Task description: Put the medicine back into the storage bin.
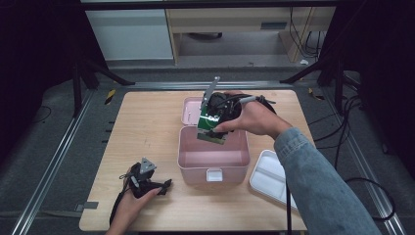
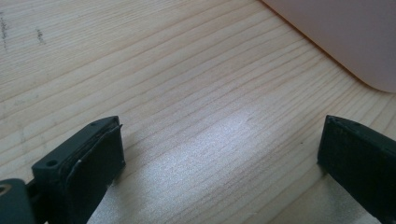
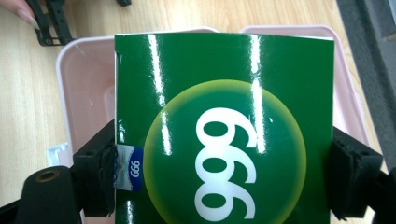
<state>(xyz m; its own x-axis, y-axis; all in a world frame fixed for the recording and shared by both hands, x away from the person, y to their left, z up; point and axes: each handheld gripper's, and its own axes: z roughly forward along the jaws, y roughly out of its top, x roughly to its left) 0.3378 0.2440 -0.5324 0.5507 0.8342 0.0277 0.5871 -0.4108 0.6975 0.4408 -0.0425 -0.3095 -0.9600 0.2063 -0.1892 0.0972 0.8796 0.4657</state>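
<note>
A glossy green carton (image 3: 224, 93) printed with "999" in a yellow-green circle is clamped by its two side edges in my right gripper (image 3: 224, 172). In the high view the right gripper (image 1: 215, 117) holds the green carton (image 1: 211, 129) tilted over the back rim of an open pink box (image 1: 214, 169). Beneath the carton in the right gripper view lies the pink box (image 3: 84, 93). My left gripper (image 1: 164, 186) lies low on the table at the front left, apart from the box. The left gripper (image 2: 219, 149) is open over bare wood, with nothing between its jaws.
The pink box's lid (image 1: 191, 110) lies open behind it. A white divided tray (image 1: 269, 176) rests on the table to the right of the box. A corner of the pink box (image 2: 345, 37) is near the left gripper. Dark frame legs and cables surround the wooden table (image 1: 147, 127).
</note>
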